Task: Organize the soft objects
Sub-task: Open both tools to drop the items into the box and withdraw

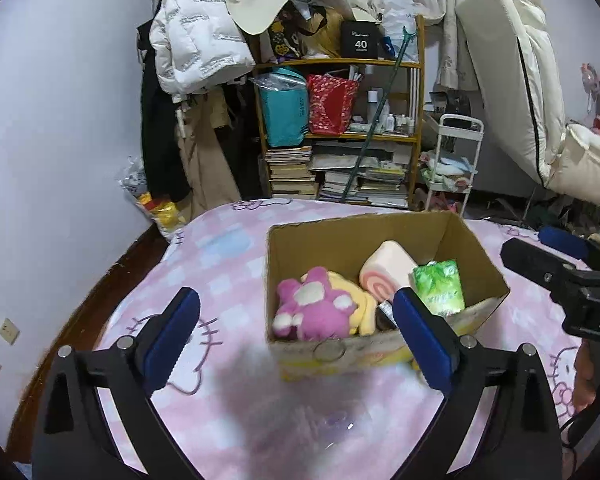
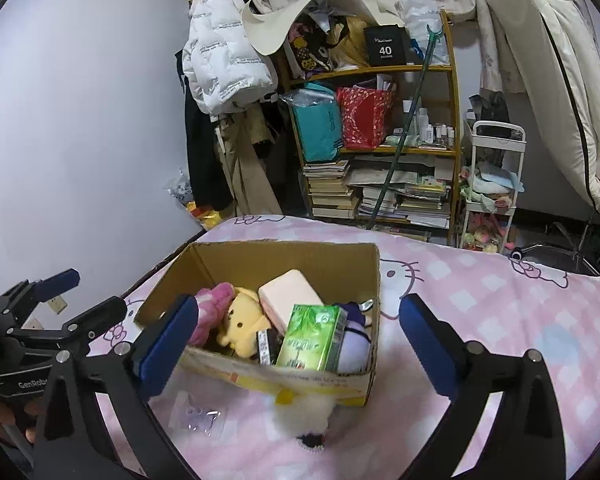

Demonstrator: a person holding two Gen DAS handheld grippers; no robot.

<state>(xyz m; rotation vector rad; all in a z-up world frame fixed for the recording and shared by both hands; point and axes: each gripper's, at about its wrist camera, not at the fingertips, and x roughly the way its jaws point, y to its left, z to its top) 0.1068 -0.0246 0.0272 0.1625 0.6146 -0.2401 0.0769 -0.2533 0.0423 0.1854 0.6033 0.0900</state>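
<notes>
Brown cardboard box (image 2: 260, 258) on a pink-and-white checked bedsheet (image 2: 500, 312) with cat-face outlines. Inside: magenta plush (image 1: 312, 308) with white patches, yellow plush (image 2: 240, 322), pink swirl-ended roll cushion (image 1: 386, 270), green tissue pack (image 2: 314, 336). Blue pads on the black left gripper (image 1: 296, 336).

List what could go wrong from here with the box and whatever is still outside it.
1. The white fluffy toy lies on the bedcover against the cardboard box's near wall; grabbing it may shove the box.
2. The green tissue pack stands high at the near edge and could tip out.
3. The clear plastic packet is nearly see-through, easily missed.
</notes>
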